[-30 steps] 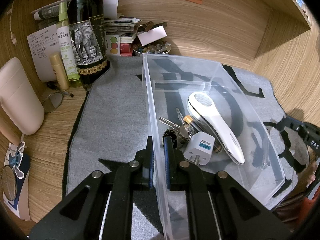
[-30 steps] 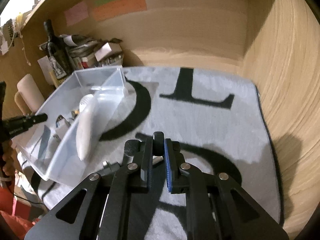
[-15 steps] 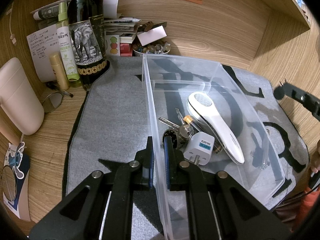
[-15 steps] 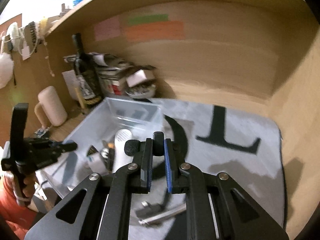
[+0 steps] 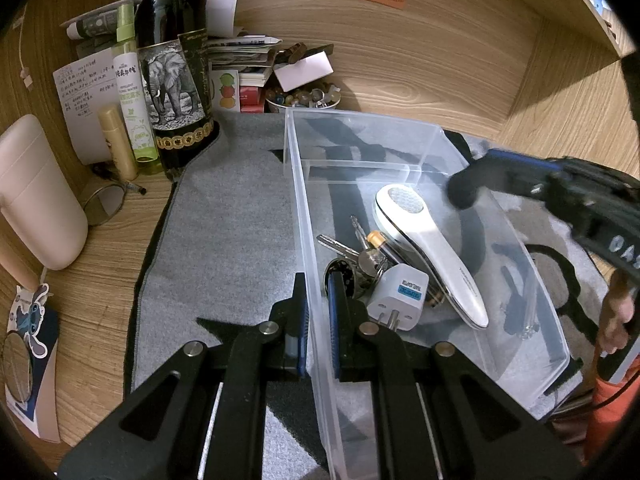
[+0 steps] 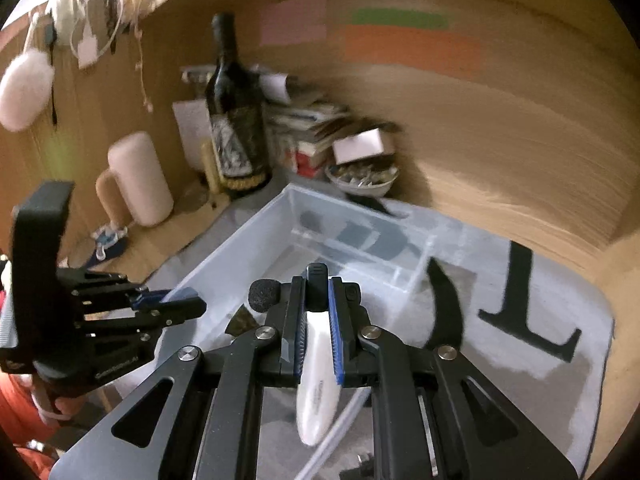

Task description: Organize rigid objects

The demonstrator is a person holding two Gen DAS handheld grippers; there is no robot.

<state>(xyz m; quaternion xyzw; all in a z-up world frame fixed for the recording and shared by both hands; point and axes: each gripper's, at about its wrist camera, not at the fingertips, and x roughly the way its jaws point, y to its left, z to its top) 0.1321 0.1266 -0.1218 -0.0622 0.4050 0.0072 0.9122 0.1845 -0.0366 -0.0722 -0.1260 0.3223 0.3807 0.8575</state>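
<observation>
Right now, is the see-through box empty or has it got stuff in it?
Not empty. Inside the clear plastic box lie a bunch of keys, a white plug adapter and a white handheld device.

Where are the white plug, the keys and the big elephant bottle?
white plug (image 5: 400,294), left wrist view, on its front face.
keys (image 5: 340,245), left wrist view, on a key blade.
elephant bottle (image 5: 172,84), left wrist view, on its label.

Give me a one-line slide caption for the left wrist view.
Left gripper clamps the clear bin's wall; inside lie keys, a white plug and a white handheld device.
</observation>
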